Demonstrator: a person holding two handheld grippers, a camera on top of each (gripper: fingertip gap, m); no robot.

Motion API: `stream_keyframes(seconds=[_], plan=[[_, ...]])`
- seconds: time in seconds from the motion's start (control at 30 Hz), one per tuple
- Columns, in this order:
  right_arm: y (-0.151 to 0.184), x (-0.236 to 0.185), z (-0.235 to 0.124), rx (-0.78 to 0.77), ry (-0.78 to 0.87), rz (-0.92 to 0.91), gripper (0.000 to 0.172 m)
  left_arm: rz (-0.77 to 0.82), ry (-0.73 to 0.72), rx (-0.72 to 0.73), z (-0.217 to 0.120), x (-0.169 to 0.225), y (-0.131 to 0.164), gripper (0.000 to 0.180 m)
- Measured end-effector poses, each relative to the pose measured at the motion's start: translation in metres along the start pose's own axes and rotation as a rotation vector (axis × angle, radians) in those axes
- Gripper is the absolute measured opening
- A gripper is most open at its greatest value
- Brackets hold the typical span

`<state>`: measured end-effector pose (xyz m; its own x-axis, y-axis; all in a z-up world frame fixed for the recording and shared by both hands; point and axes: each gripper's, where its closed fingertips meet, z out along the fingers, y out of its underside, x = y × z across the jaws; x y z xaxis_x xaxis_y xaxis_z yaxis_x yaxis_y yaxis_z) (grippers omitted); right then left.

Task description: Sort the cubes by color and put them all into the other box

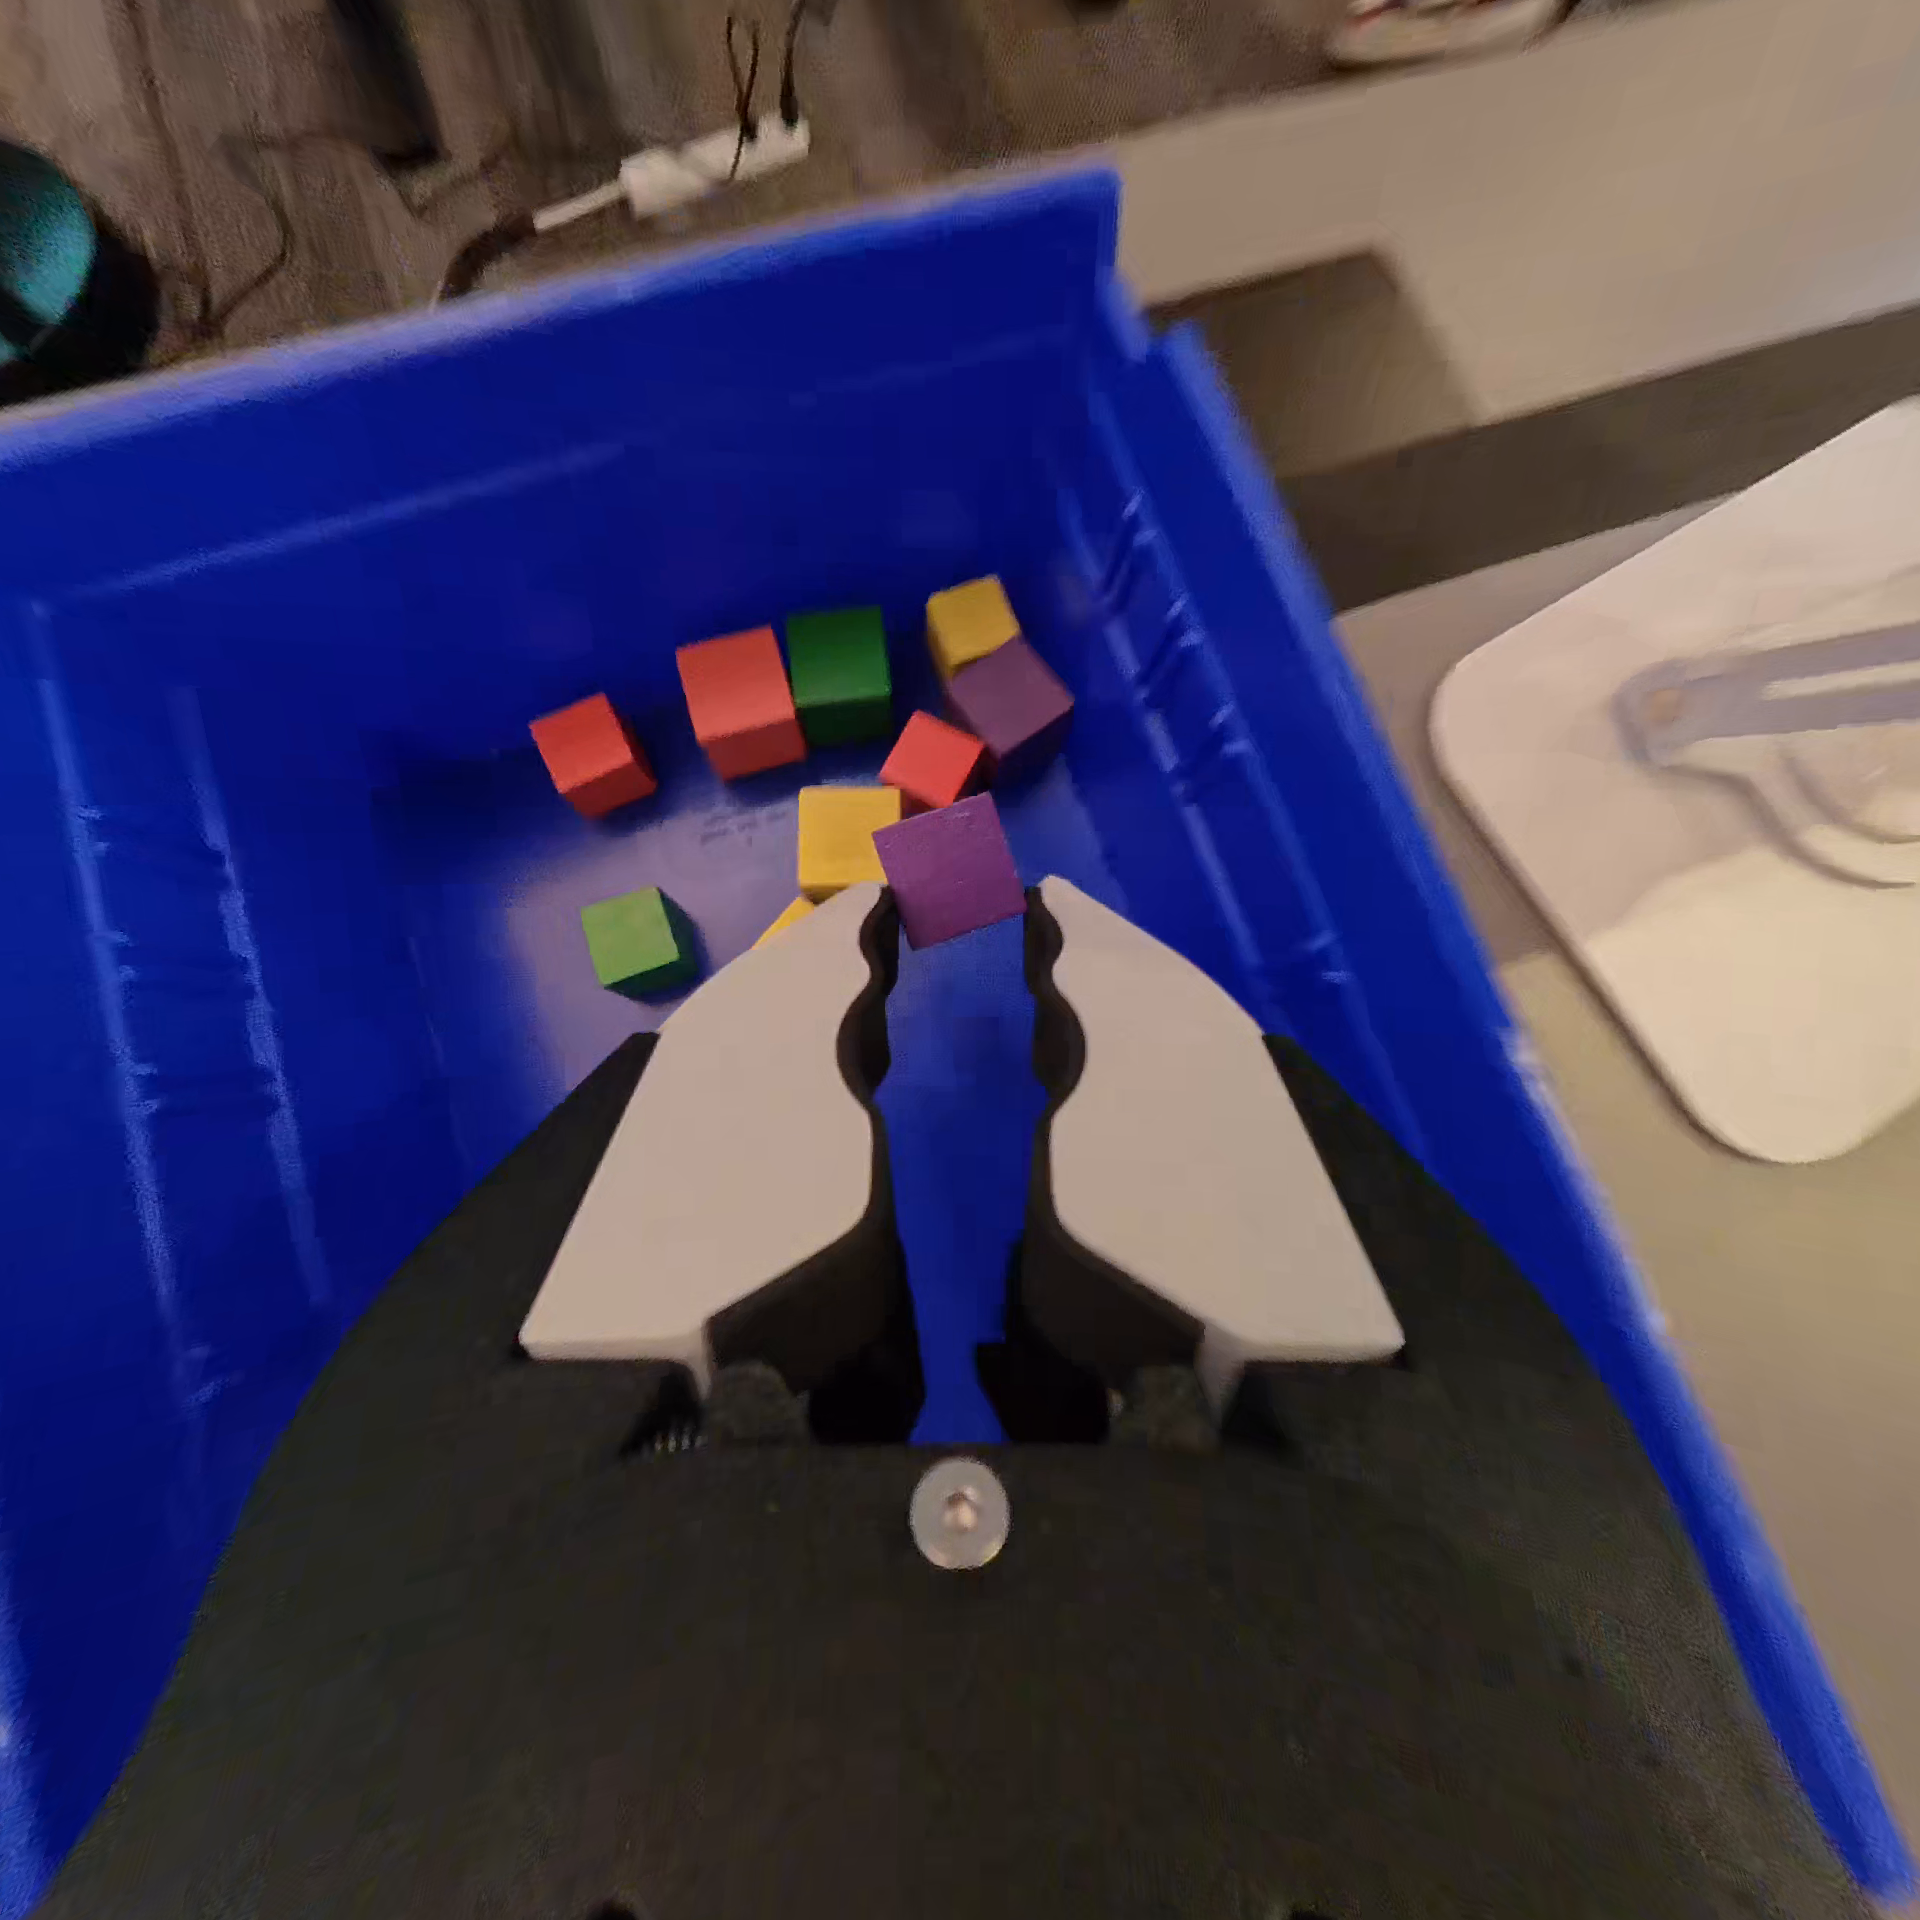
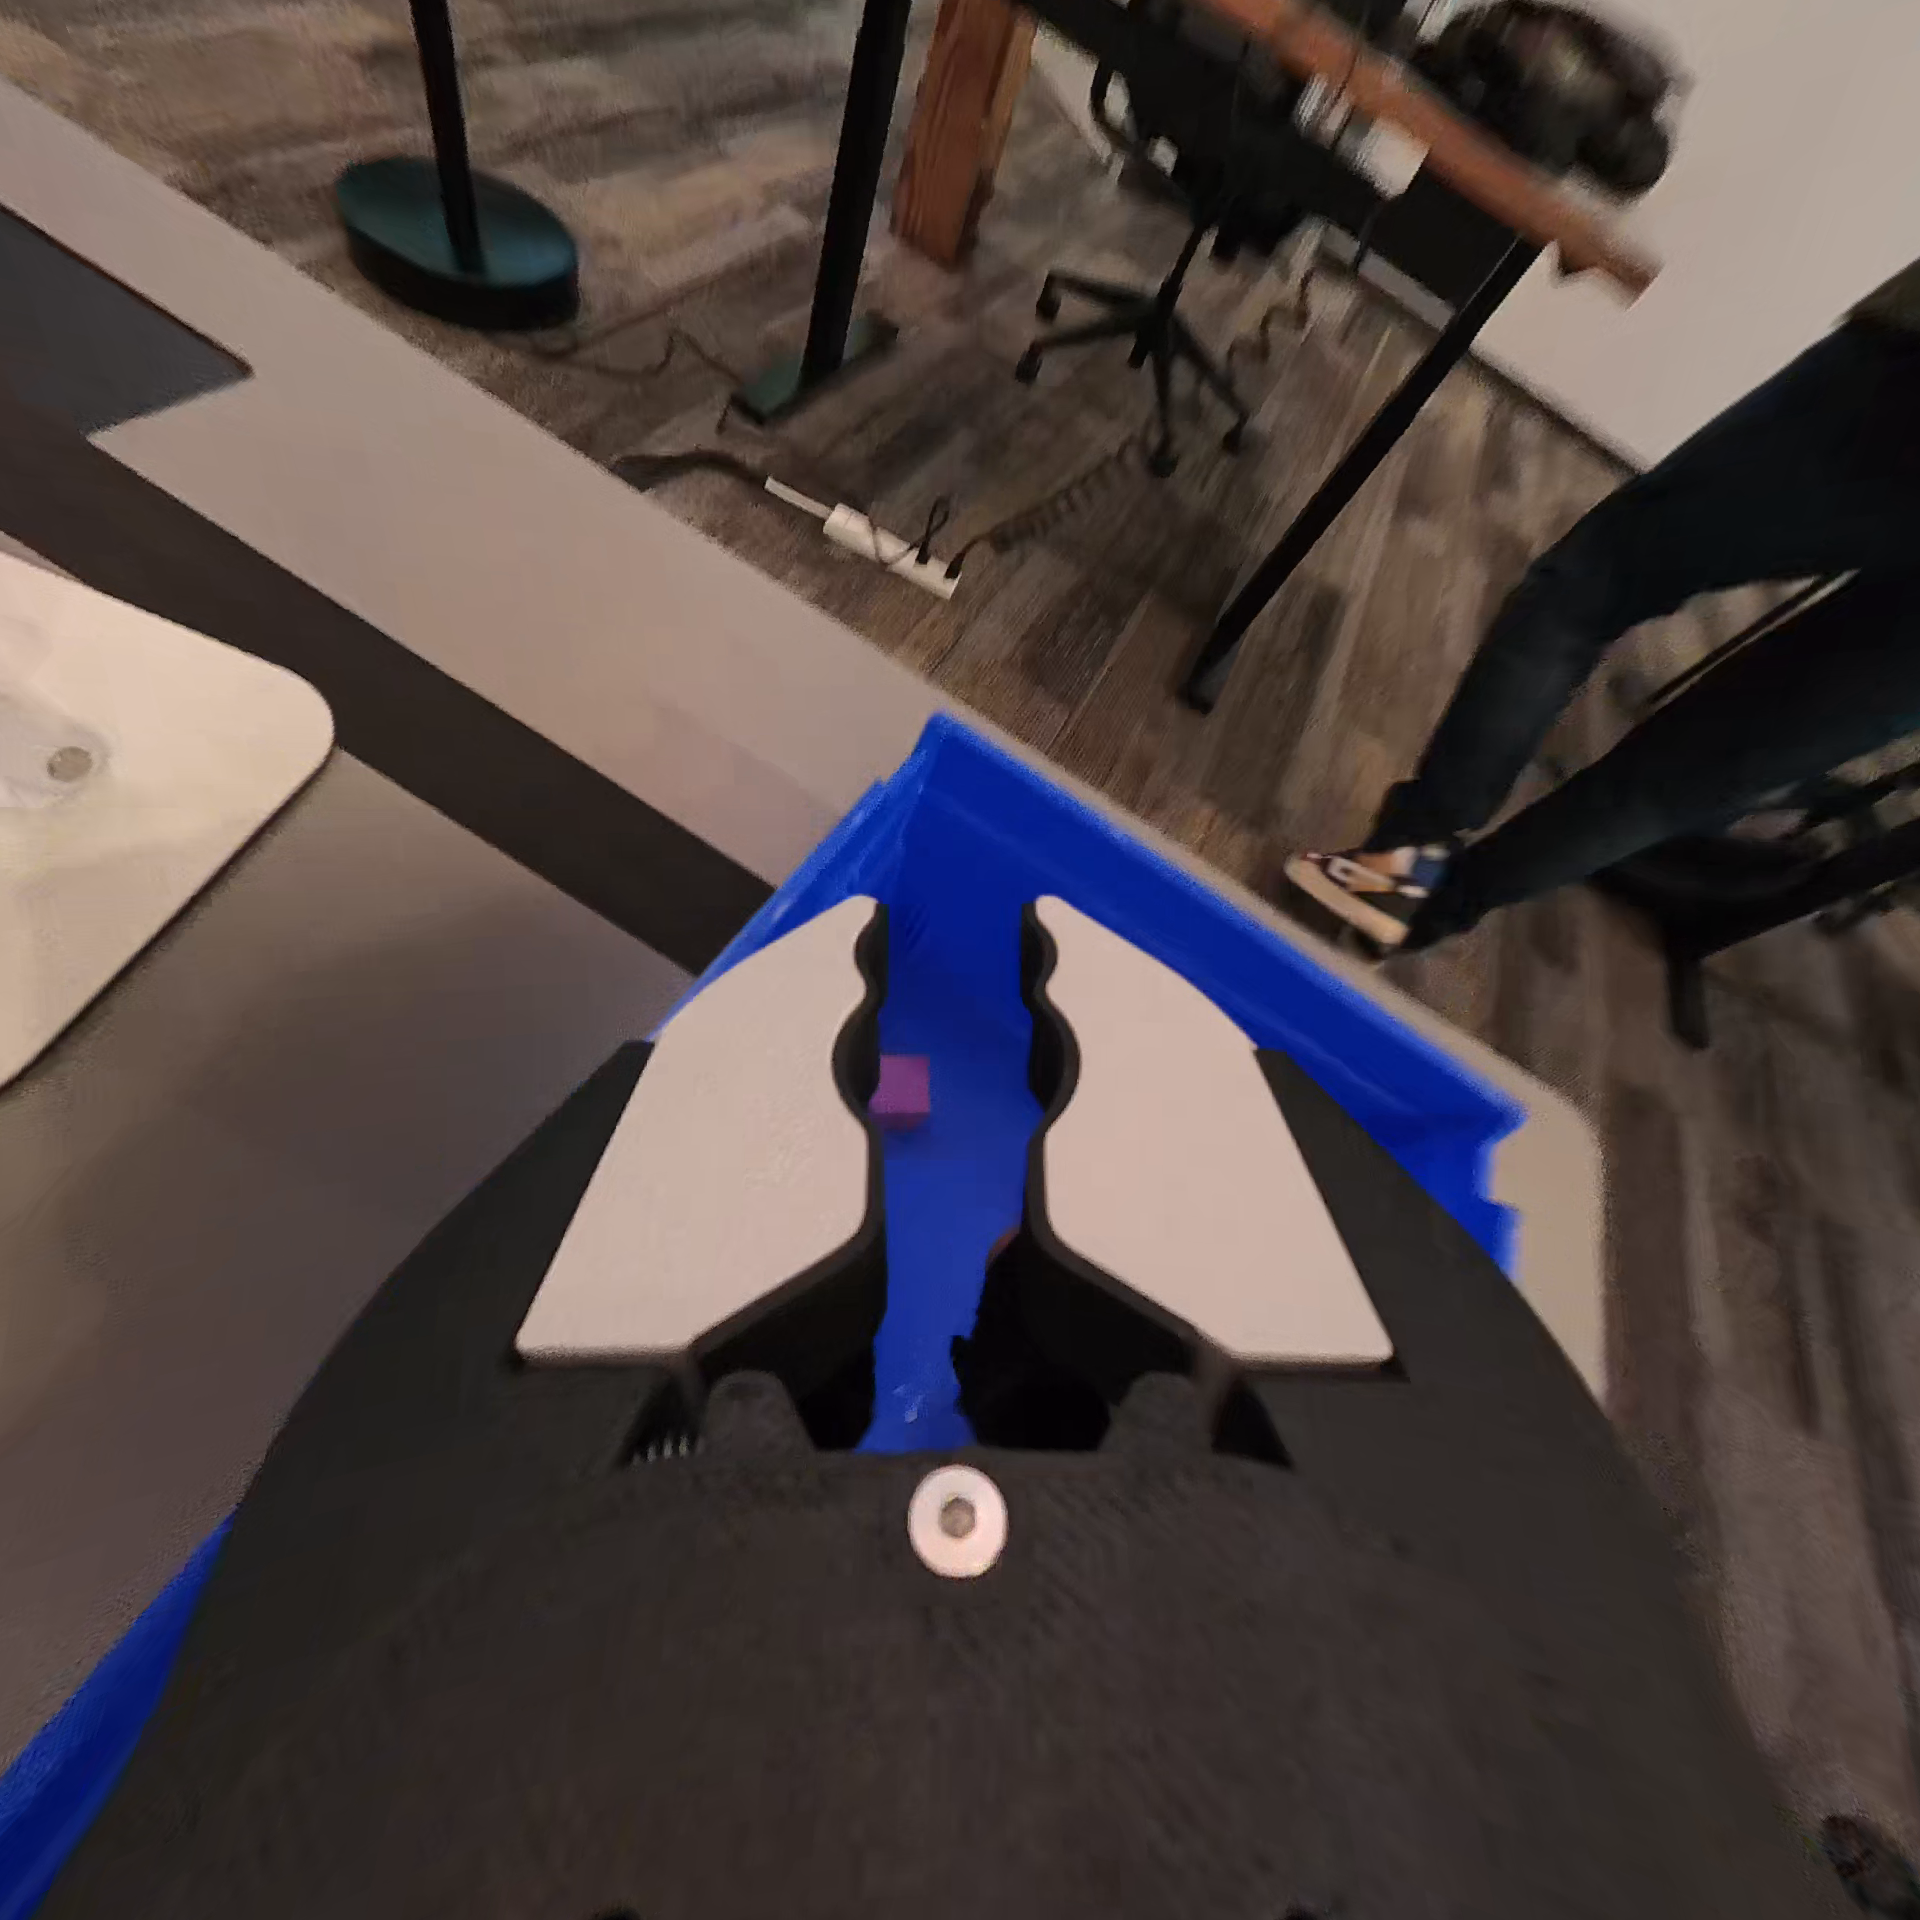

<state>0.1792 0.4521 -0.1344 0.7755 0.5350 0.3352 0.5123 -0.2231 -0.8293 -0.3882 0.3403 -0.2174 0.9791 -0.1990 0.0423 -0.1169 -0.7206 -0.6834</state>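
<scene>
Left claw [image 1: 958, 894] gripping purple cube [image 1: 951, 868]

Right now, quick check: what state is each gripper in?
Left gripper: shut on the purple cube, held at its fingertips over the blue bin.
Right gripper: fingers apart, holding nothing.

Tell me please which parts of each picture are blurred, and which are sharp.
Left wrist view: the blue plastic box walls and the background floor smear; the small purple cube at the fingertips stays fairly sharp. Right wrist view: floor, office chair and table edge are streaked; the gripper body is sharp.
</scene>
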Motion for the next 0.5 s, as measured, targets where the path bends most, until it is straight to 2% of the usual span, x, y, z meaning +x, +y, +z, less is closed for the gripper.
stream_keyframes(seconds=[0.13, 0.23, 0.37, 0.5], plan=[[-0.058, -0.002, -0.045, 0.22, 0.044, -0.089, 0.02, -0.016, 0.132, 0.193, -0.053, 0.024, -0.04, 0.023], [-0.106, -0.02, -0.093, 0.41, 0.052, -0.193, 0.021, 0.023, 0.255, 0.358, -0.107, 0.06, -0.073, 0.023], [-0.158, -0.082, -0.15, 0.653, 0.034, -0.412, 0.027, 0.133, 0.519, 0.547, -0.172, 0.14, -0.103, 0.023], [-0.182, -0.164, -0.178, 0.816, -0.044, -0.576, 0.034, 0.218, 0.789, 0.63, -0.203, 0.228, -0.11, 0.023]])
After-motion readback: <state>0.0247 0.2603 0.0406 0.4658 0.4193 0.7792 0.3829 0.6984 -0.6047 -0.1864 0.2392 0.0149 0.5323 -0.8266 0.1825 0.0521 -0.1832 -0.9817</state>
